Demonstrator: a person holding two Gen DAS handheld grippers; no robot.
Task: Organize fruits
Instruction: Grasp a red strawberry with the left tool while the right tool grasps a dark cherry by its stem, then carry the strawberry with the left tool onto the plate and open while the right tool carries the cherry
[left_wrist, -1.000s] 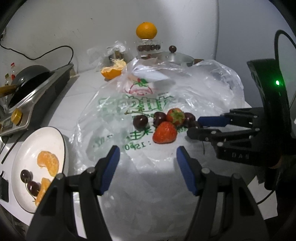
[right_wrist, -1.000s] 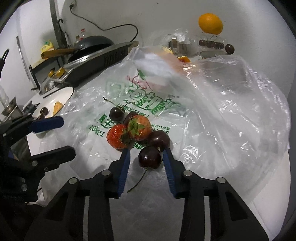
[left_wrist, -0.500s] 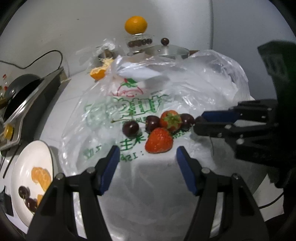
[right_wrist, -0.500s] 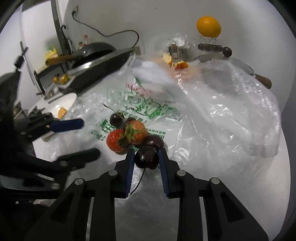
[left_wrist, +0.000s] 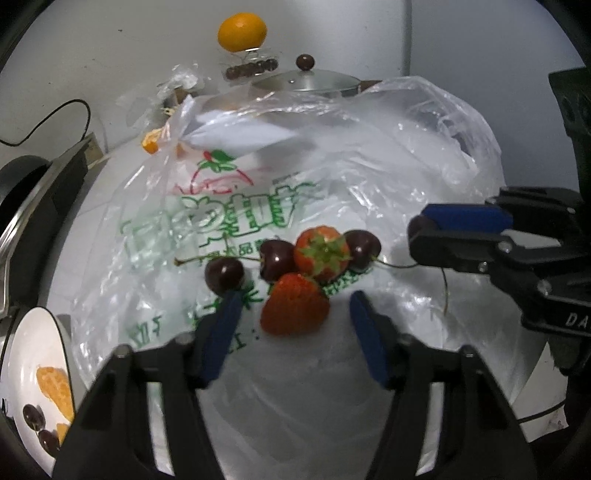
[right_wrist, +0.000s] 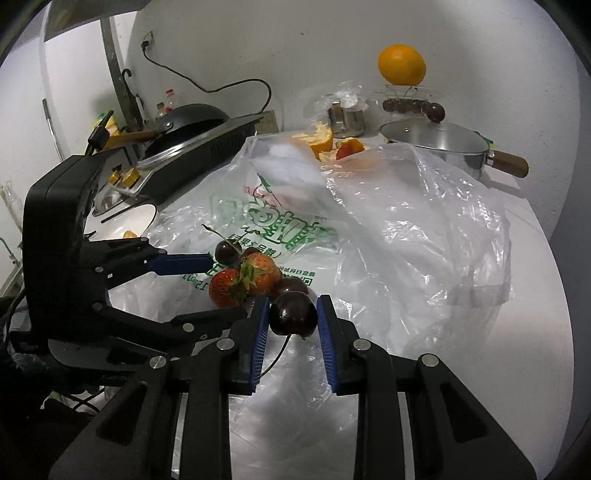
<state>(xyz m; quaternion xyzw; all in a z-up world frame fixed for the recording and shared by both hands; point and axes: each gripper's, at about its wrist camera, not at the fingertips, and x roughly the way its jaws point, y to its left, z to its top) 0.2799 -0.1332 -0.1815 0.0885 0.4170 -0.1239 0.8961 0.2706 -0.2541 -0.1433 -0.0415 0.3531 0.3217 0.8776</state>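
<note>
Two strawberries and several dark cherries lie on a clear printed plastic bag (left_wrist: 369, 155). My left gripper (left_wrist: 293, 299) straddles the near strawberry (left_wrist: 295, 314); its jaws are closing, and the blue pads stand a little off the fruit on both sides. From the right wrist view the left gripper (right_wrist: 225, 286) reaches in from the left around that strawberry (right_wrist: 226, 293). My right gripper (right_wrist: 291, 308) is shut on a dark cherry (right_wrist: 293, 313), its stem hanging below. The right gripper (left_wrist: 415, 234) shows at the right of the left wrist view. A white plate (left_wrist: 22, 343) at the lower left holds orange segments and cherries.
A lidded steel pan (right_wrist: 432, 142) with a wooden handle stands at the back. An orange (right_wrist: 402, 64) sits on a glass stand by the wall. A stove with a black wok (right_wrist: 192, 122) is at the left, and a peeled orange (right_wrist: 319, 140) lies behind the bag.
The right gripper closed on the cherry and lifted it off the bag. The left gripper moved in around the near strawberry and its jaws narrowed.
</note>
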